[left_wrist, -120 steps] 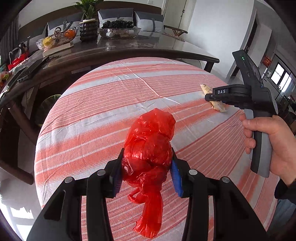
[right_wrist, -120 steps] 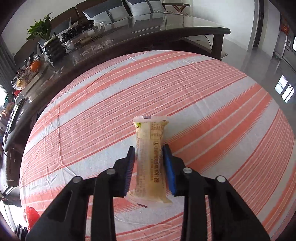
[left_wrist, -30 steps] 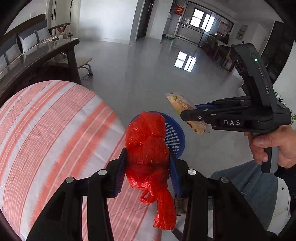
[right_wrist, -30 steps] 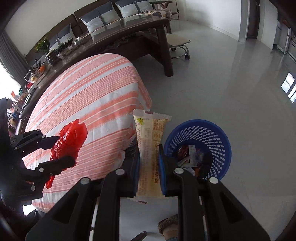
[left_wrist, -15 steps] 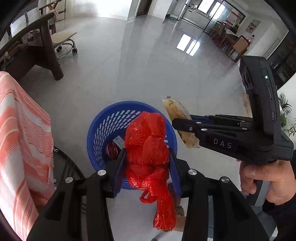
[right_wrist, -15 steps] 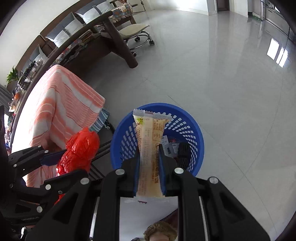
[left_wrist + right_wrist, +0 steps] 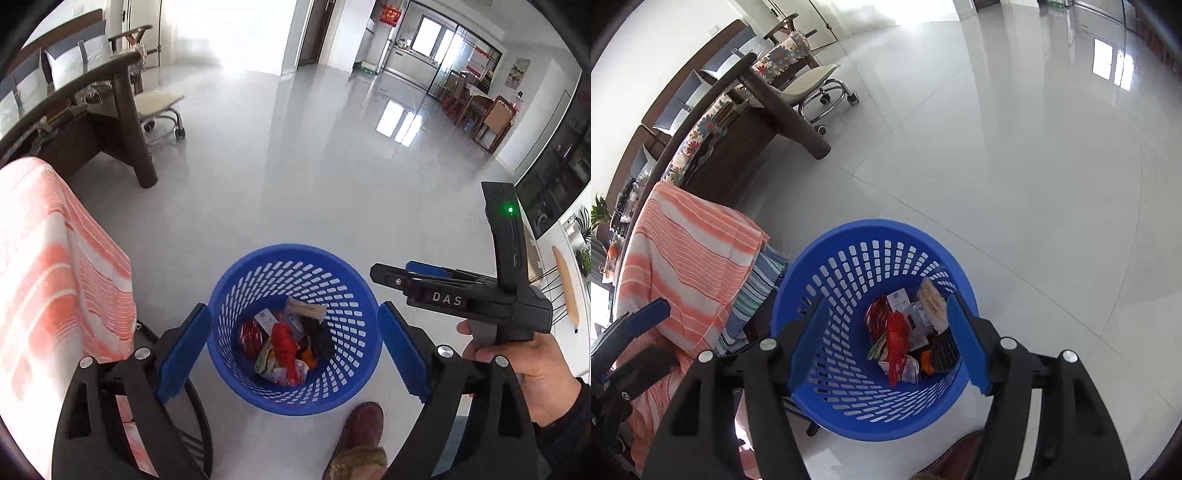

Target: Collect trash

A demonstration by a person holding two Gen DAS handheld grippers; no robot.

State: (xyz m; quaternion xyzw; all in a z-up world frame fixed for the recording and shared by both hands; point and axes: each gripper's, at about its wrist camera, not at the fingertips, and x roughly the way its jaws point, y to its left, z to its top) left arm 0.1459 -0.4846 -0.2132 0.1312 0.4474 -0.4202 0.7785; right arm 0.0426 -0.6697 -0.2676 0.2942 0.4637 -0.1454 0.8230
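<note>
Left wrist view: my left gripper (image 7: 293, 349) and right gripper (image 7: 888, 339) hover over the blue basket (image 7: 236, 280), jaws opening, nothing between them. Red bag (image 7: 284, 343) lies inside among wrappers (light, crinkly, slippery) — I'd pinch its bunched middle.

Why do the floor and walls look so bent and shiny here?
Left wrist view: the fisheye lens curves the room, and window glare reflects off the glossy floor. Right wrist view: same bending, dark corners, a bright patch; the blue basket stays sharp.
</note>
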